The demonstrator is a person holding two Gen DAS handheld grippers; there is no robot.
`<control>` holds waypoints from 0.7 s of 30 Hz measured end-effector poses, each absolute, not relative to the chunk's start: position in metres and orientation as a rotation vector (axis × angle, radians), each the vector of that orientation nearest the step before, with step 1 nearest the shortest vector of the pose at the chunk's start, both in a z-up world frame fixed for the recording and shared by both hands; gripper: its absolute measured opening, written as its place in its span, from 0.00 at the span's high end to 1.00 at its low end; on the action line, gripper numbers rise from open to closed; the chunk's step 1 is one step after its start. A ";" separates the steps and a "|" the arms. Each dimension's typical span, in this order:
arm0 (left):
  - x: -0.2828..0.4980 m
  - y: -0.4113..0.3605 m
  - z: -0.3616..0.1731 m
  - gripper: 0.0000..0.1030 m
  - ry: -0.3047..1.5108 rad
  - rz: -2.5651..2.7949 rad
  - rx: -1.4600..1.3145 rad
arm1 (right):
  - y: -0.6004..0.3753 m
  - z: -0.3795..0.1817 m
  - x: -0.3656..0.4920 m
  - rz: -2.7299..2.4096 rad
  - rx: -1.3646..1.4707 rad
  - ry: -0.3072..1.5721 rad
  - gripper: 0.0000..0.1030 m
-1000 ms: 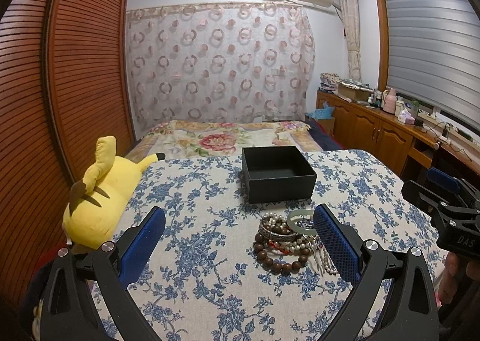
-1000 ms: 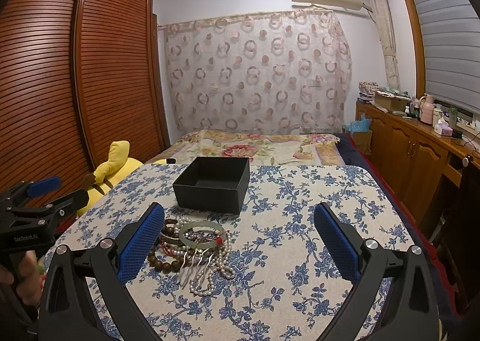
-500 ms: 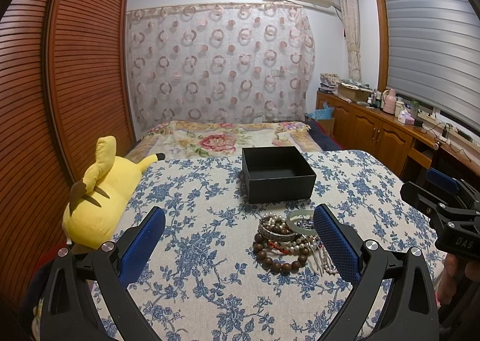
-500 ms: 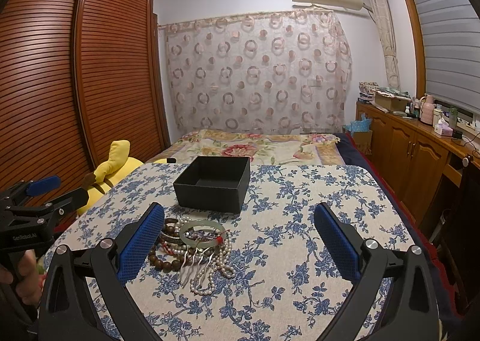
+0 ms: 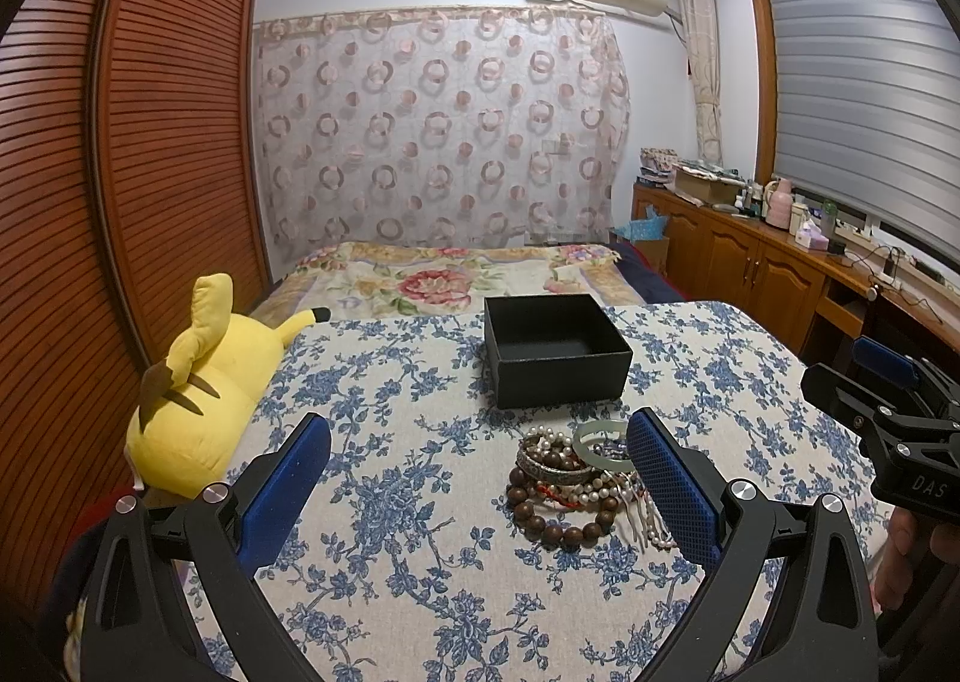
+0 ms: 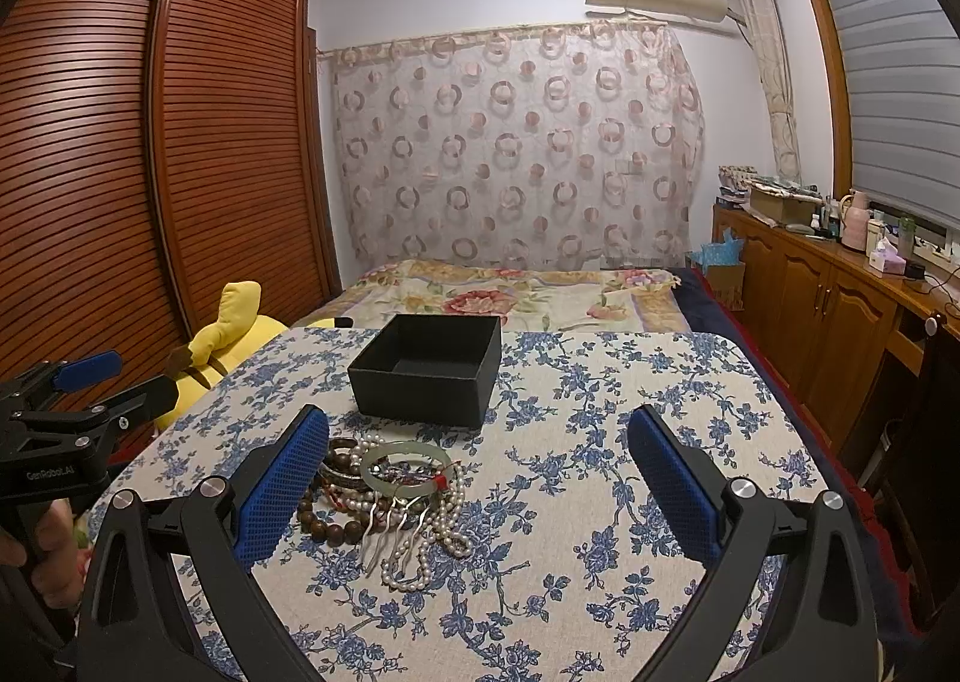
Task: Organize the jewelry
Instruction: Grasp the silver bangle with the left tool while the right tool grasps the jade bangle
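Observation:
A heap of jewelry [image 5: 570, 478] [image 6: 384, 490] lies on the blue-flowered tablecloth [image 5: 390, 442] [image 6: 600, 442]: brown wooden beads, pearl strands, a pale green bangle [image 6: 405, 463], a silver hair comb. Behind it stands an open, empty black box [image 5: 555, 349] [image 6: 429, 364]. My left gripper [image 5: 477, 463] is open, its right pad next to the heap. My right gripper [image 6: 477, 463] is open too, its left pad covering the heap's left edge. Each gripper shows at the side of the other's view, held by a hand.
A yellow plush toy [image 5: 204, 394] [image 6: 228, 334] lies at the table's left edge. A bed with a floral cover [image 5: 456, 274] is beyond the table. Slatted wooden wardrobe doors [image 5: 120, 172] stand left, a wooden cabinet [image 6: 840, 286] with small items right.

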State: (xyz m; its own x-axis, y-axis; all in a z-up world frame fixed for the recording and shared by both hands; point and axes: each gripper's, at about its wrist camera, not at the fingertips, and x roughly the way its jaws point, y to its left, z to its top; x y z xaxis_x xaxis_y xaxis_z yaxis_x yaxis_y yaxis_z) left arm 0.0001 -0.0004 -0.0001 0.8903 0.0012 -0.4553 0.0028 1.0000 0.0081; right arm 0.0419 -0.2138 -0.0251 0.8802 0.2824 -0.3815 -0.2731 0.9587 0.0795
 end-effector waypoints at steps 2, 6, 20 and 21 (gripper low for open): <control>0.000 0.000 0.000 0.07 0.473 -0.003 0.006 | -0.214 -0.025 0.042 0.289 0.023 0.401 0.02; 0.000 0.000 0.000 0.07 0.472 -0.002 0.007 | -0.210 -0.027 0.043 0.290 0.022 0.404 0.02; 0.017 0.010 -0.034 0.07 0.554 -0.027 -0.007 | -0.200 -0.049 0.062 0.380 -0.005 0.490 0.12; 0.019 0.012 -0.036 0.07 0.562 -0.031 -0.009 | -0.200 -0.052 0.065 0.393 -0.007 0.500 0.13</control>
State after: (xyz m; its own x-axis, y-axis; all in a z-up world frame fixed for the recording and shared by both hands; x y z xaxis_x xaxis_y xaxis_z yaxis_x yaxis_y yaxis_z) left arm 0.0191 0.0115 -0.0365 0.8456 -0.0318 -0.5328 0.0267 0.9995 -0.0172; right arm 0.0652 -0.1998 -0.0515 0.8045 0.3653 -0.4684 -0.3687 0.9253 0.0884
